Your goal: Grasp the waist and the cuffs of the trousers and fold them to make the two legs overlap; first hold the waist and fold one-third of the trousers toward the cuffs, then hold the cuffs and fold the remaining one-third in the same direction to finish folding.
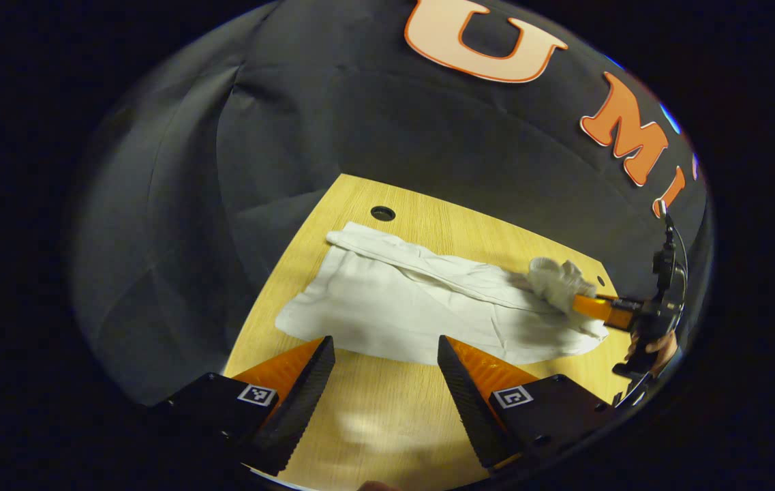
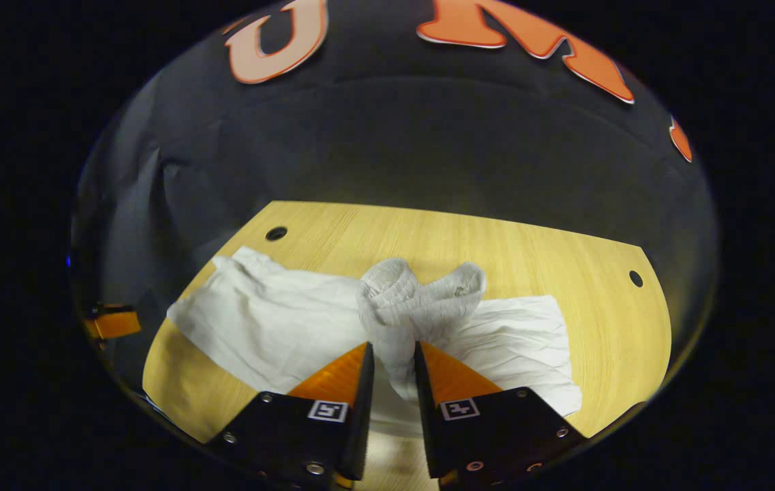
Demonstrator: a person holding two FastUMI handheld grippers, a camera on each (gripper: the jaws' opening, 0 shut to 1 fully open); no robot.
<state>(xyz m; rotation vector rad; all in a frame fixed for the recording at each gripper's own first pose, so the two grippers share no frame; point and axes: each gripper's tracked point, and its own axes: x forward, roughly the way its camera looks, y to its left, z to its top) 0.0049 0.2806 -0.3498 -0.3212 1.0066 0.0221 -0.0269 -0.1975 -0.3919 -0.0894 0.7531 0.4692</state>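
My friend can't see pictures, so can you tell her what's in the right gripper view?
The right hand-held gripper pinches a bunched-up fold of the white trousers, lifting it into a little loop. The rest of the trousers lies spread flat across a light wooden table, with black cloth behind.

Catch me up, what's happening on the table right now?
White trousers lie spread on the wooden table. The right hand-held gripper is shut on a bunched-up end of the trousers, lifting it off the cloth; the left gripper view shows that same gripper at the right end of the garment. The left hand-held gripper is open, hovering near the trousers' near edge and gripping nothing. No fold is finished yet.
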